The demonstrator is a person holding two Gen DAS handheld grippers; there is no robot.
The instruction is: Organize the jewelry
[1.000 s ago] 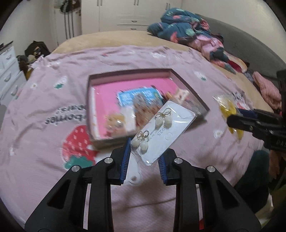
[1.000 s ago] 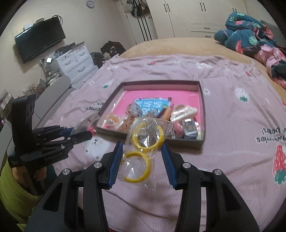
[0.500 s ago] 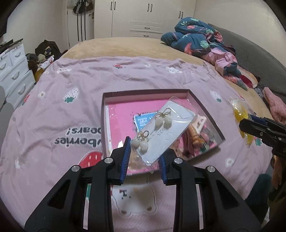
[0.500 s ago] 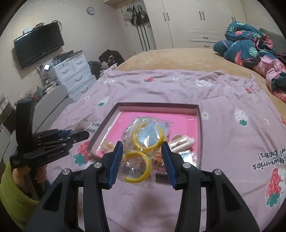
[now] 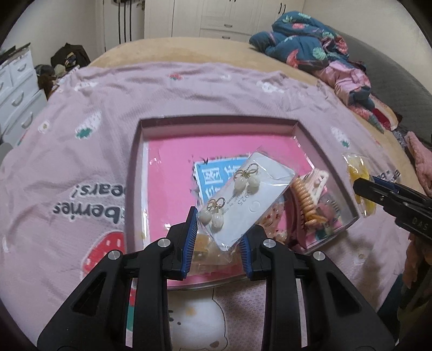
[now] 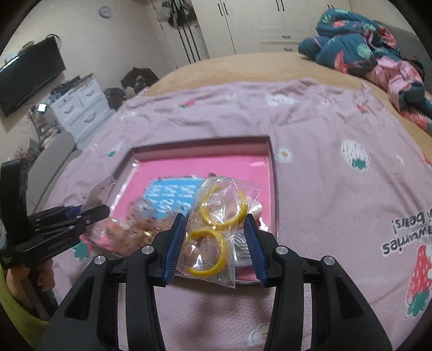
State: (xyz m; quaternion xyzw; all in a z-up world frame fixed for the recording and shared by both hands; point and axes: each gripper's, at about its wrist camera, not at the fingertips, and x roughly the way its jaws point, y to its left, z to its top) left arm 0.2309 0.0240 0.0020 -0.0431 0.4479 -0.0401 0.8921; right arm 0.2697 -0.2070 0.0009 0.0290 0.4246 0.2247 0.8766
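A shallow pink box (image 5: 172,172) (image 6: 199,162) lies on the bed and holds a blue card (image 5: 213,175), hair clips (image 5: 307,197) and small packets. My left gripper (image 5: 217,237) is shut on a clear packet of pearl earrings on a white card (image 5: 248,199), held over the box's near edge. My right gripper (image 6: 216,243) is shut on a clear bag with two yellow hoops (image 6: 218,216), held over the box's near right corner. Each gripper shows at the edge of the other's view: the right one (image 5: 388,194), the left one (image 6: 67,224).
A pink strawberry-print blanket (image 5: 81,151) covers the bed. Piled clothes (image 5: 310,51) lie at the far right. White drawers (image 6: 78,108) and a wall TV (image 6: 27,78) stand to the left. Wardrobes (image 5: 216,16) line the far wall.
Both grippers have moved in over the pink box with their packets still held. The box now fills more of each view.
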